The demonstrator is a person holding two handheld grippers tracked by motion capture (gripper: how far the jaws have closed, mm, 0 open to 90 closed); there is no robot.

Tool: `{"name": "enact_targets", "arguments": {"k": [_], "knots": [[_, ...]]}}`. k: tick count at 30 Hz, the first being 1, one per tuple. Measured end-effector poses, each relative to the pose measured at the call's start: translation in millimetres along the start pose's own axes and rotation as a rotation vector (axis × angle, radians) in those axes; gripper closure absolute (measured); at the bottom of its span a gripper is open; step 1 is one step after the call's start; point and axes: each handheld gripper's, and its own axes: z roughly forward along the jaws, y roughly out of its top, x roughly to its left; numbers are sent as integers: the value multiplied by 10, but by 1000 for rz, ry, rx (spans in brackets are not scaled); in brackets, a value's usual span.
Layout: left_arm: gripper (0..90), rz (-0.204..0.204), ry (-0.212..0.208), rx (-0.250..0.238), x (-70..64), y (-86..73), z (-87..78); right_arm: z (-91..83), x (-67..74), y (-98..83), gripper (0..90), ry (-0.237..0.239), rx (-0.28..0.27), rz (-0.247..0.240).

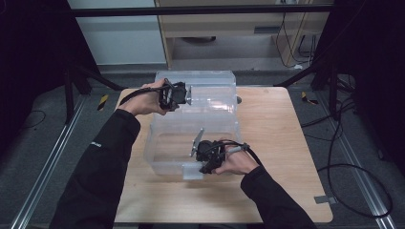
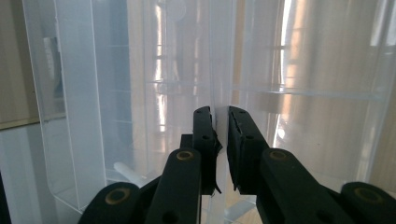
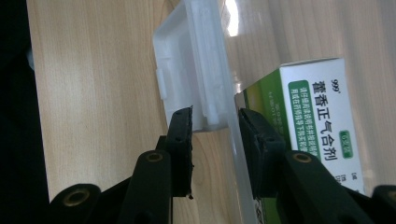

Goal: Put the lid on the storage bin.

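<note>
Nearest to you, your right gripper [image 1: 206, 161] sits at the front edge of the clear plastic storage box [image 1: 167, 143], which rests on the light wooden tabletop [image 1: 286, 143]. In the right gripper view its black fingers [image 3: 180, 140] straddle the white plastic latch [image 3: 191, 70] and the box's front wall beside it; a slight gap shows on each side, so you cannot tell whether they are pinching the latch or only bracketing it. Just behind that wall, inside the box, stands a green-and-white cardboard medicine carton [image 3: 322, 121] printed with Chinese characters.

Farther from you, your left gripper [image 1: 177, 94] is at the translucent plastic lid [image 1: 210, 90], which appears to stand raised at the back of the box. In the left gripper view its fingers [image 2: 204, 135] are drawn close together on a thin clear edge of that lid [image 2: 219, 70], pinching it between them.

Judged from this arrangement, the carton is already inside the box and the lid is not yet down on it. What appears to remain is to lower the lid onto the rim and press the front latch home. A grey floor [image 1: 43, 138] and pale cabinets [image 1: 229, 28] lie beyond the tabletop.
</note>
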Motion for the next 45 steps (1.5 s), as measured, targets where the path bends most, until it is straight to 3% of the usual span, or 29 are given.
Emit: {"name": "enact_targets", "arguments": {"k": [7,8,10,15,19,25,30,31,37,43,45], "knots": [[826,20,-7,-18,-63,16,-79,1,34,-2,663,-12,-3,12],[827,16,-6,-17,-80,17,-92,1,30,-5,662,-18,-3,-6],[829,38,3,-19,-97,21,-118,1,34,-5,662,-21,-2,-7],[831,43,8,-36,-170,13,-172,3,32,1,662,-24,3,-6],[833,20,17,-42,-251,-9,-206,5,41,-3,661,-27,-2,-3],[835,28,28,-29,-340,-13,-255,3,33,-15,660,-24,-9,-2],[834,19,42,-44,-425,-40,-273,2,33,-23,659,-23,-19,2],[835,42,54,-41,-426,-38,-281,0,32,-23,659,-24,-19,2],[833,37,76,-66,-516,-57,-293,2,27,-24,659,-25,-22,-3],[834,46,72,-51,-585,-53,-331,4,37,-19,658,-14,-26,13],[833,37,75,-66,-608,-65,-328,3,31,-25,658,-16,-30,8]]}}
